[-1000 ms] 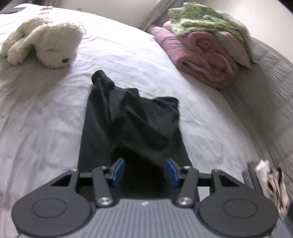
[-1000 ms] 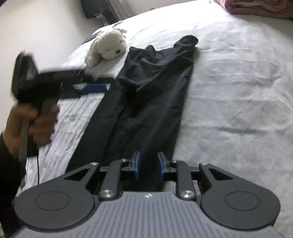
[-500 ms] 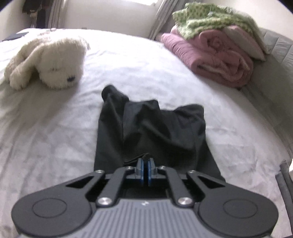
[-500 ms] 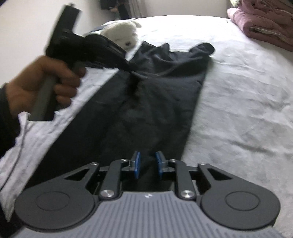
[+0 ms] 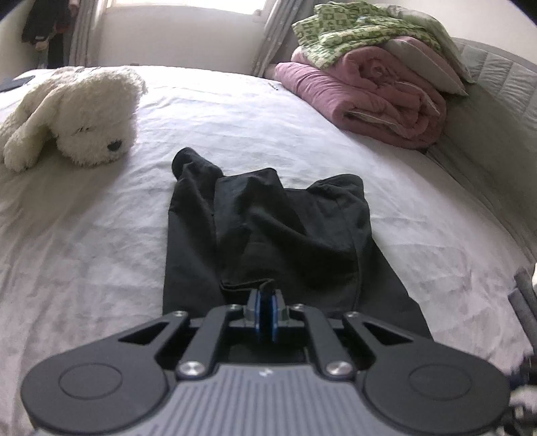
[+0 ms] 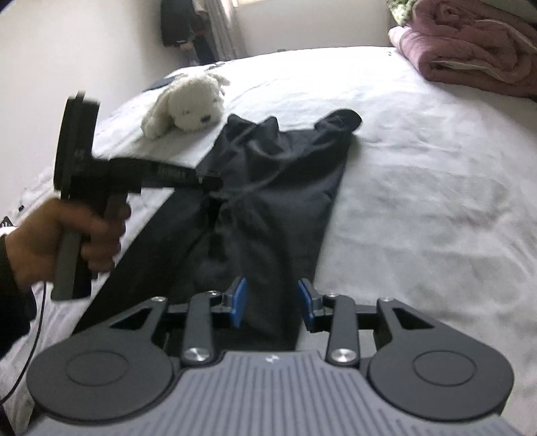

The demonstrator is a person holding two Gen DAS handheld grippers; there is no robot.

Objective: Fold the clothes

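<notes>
Hand [image 6: 63,241] at left tilts my left gripper [image 5: 265,310] down, closed on black trousers [image 5: 268,228]; right gripper [image 6: 272,303] is opening, trousers between.

person's hand [image 6: 63,238] blurred, sleeve cut by the edge — trousers' [image 5: 268,231] near end hidden under tongs

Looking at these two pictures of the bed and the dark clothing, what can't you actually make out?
- Black garment: its near end is hidden under both grippers' bodies; its type is unclear.
- Left gripper: shut on a fold, but the pads hide how much cloth they pinch.
- Hand: motion-blurred in the right wrist view.
- Dark things by the window: too small.
</notes>
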